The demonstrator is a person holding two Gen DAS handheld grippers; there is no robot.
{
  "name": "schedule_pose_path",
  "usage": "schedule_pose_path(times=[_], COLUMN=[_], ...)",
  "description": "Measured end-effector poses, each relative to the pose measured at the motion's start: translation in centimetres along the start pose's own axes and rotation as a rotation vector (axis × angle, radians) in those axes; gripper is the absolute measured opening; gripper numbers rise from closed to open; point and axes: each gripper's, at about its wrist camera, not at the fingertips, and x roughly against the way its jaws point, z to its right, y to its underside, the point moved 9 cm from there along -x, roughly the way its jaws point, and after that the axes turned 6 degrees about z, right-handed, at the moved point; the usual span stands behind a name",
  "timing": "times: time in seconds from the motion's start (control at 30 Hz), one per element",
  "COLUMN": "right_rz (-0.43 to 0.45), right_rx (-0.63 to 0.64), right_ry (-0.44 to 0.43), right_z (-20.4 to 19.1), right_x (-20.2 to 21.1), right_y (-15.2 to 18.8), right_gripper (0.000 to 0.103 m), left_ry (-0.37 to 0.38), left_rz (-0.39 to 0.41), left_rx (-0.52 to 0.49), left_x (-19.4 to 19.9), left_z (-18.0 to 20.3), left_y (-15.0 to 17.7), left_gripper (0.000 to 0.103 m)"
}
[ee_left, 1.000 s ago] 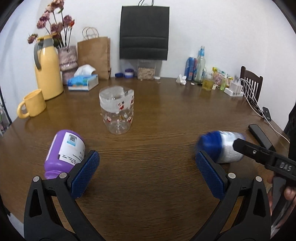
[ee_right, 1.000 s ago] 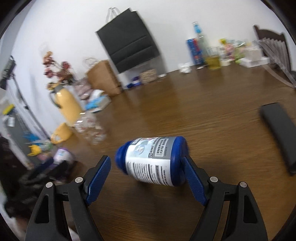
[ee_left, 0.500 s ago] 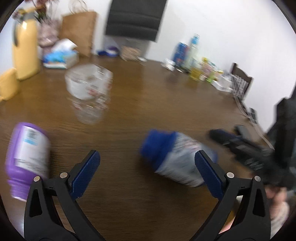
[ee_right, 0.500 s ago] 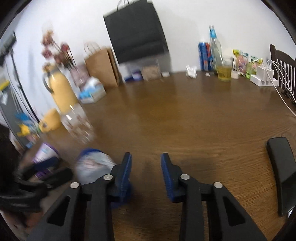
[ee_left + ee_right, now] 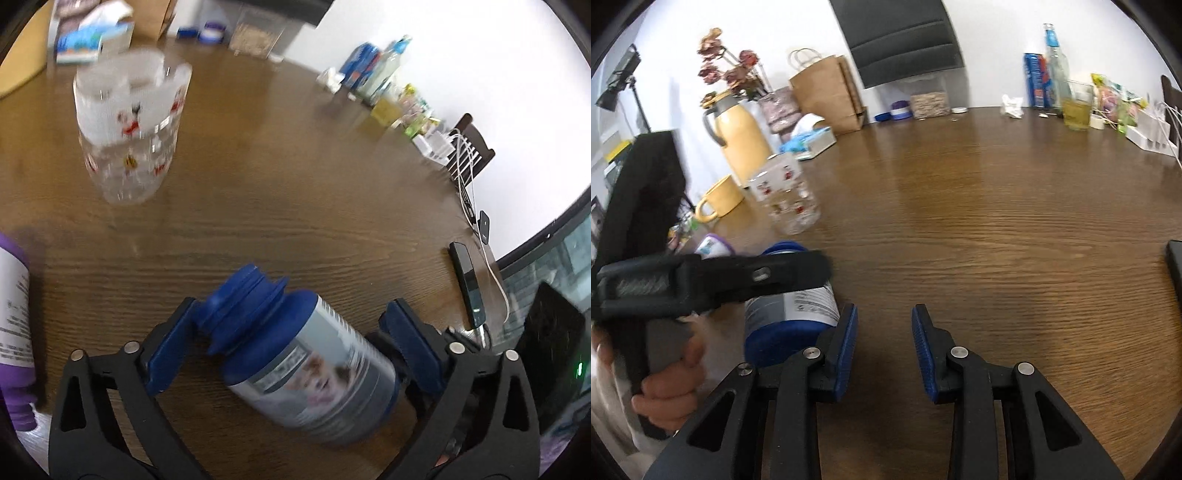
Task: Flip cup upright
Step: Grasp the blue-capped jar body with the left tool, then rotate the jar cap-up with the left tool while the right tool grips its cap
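Note:
A blue cup with a grey printed label (image 5: 295, 354) lies on its side on the brown table (image 5: 295, 221), its blue cap end pointing up-left. My left gripper (image 5: 288, 350) is open, with the cup between its fingers; whether the pads touch it is unclear. In the right wrist view the same cup (image 5: 794, 306) lies just left of my right gripper (image 5: 884, 350), partly hidden by the left gripper's body. My right gripper is partly closed, empty, and beside the cup.
A clear patterned glass jar (image 5: 129, 129) stands upside down at the far left. A purple bottle (image 5: 13, 325) lies at the left edge. A black phone (image 5: 469, 284) and cables lie at right. A yellow jug (image 5: 738, 144), yellow mug (image 5: 718, 199), bags and bottles line the far edge.
My right gripper let go of the blue cup and drew back, its jaws narrowing. My left gripper swung right and down so that its open jaws now bracket the cup.

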Motion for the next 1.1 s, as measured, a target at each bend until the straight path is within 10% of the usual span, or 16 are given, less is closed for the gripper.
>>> schedule_pose_path(times=[0.3, 0.53, 0.67, 0.97, 1.1], right_rz=[-0.020, 0.005, 0.003, 0.122, 0.264], right_rx=[-0.025, -0.075, -0.096, -0.093, -0.102], right_ry=[-0.040, 0.012, 0.057, 0.065, -0.065], right_z=[-1.5, 0.6, 2.0, 4.0, 3.1], right_x=[-0.1, 1.4, 1.6, 4.6, 7.3], right_y=[1.6, 1.8, 2.1, -3.2, -9.0], right_gripper=[0.036, 0.036, 0.036, 0.038, 0.081], left_ry=[0.062, -0.082, -0.042, 0.001, 0.086], left_rz=[-0.074, -0.113, -0.125, 0.122, 0.370], left_rx=[0.017, -0.218, -0.238, -0.312, -0.389], left_x=[-0.4, 0.7, 0.1, 3.6, 7.8], left_z=[1.3, 1.4, 2.1, 4.1, 6.8], left_y=[1.1, 3.0, 3.5, -1.8, -6.6], left_gripper=[0.099, 0.098, 0.067, 0.065, 0.065])
